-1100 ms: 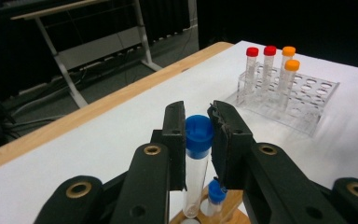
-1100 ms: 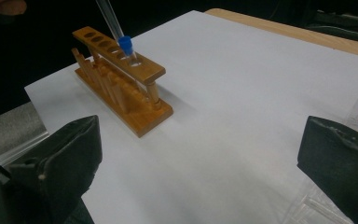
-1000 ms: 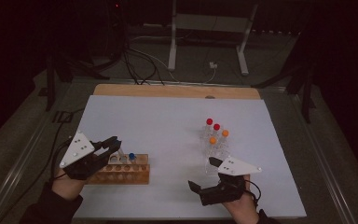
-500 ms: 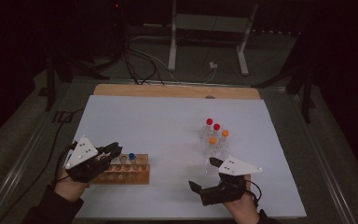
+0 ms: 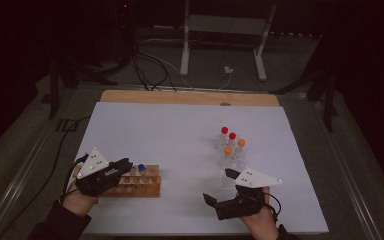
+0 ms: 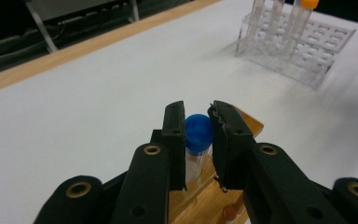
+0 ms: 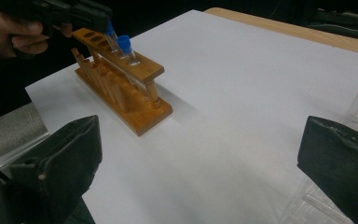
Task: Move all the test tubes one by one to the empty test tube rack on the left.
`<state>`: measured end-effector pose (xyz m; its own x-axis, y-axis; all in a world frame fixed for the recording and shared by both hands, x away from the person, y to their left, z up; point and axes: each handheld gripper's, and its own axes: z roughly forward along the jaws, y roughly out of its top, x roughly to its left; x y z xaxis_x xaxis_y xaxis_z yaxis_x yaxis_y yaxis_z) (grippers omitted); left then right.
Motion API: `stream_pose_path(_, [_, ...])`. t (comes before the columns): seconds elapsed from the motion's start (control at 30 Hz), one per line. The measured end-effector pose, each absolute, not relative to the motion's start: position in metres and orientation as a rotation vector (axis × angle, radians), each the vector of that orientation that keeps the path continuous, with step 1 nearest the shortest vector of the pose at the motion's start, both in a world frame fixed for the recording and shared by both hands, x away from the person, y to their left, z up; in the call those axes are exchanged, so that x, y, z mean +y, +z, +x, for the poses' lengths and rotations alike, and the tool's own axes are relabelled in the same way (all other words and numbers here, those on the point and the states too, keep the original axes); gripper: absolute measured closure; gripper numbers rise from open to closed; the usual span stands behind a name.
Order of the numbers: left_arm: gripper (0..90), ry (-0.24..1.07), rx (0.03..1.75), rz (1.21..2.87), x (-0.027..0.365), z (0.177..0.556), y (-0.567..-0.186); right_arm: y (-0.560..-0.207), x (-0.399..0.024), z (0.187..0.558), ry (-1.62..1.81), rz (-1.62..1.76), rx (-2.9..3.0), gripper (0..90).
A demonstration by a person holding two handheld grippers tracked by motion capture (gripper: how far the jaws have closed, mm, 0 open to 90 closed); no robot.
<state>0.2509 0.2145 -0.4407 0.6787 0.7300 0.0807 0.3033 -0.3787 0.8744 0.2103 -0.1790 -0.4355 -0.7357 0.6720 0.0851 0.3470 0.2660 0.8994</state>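
Two blue-capped tubes stand in the wooden rack. The left gripper squeezes one; the right gripper gapes wide.

A white rectangular table sheet carries a wooden test-tube rack at about 8 o'clock from its centre. A clear plastic tube rack stands at about 4 o'clock, well apart from it. Blue-capped tubes stand in the wooden rack; red- and orange-capped tubes stand in the clear one.
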Motion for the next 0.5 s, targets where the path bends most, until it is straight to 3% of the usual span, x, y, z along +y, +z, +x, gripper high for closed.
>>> stream_pose_path(0.5, [76.9, 0.549, 0.818, 2.025, 0.2116, 0.2572, -0.449, -0.4348, -0.181, 0.2113, 1.461, 0.932, 2.224, 0.0])
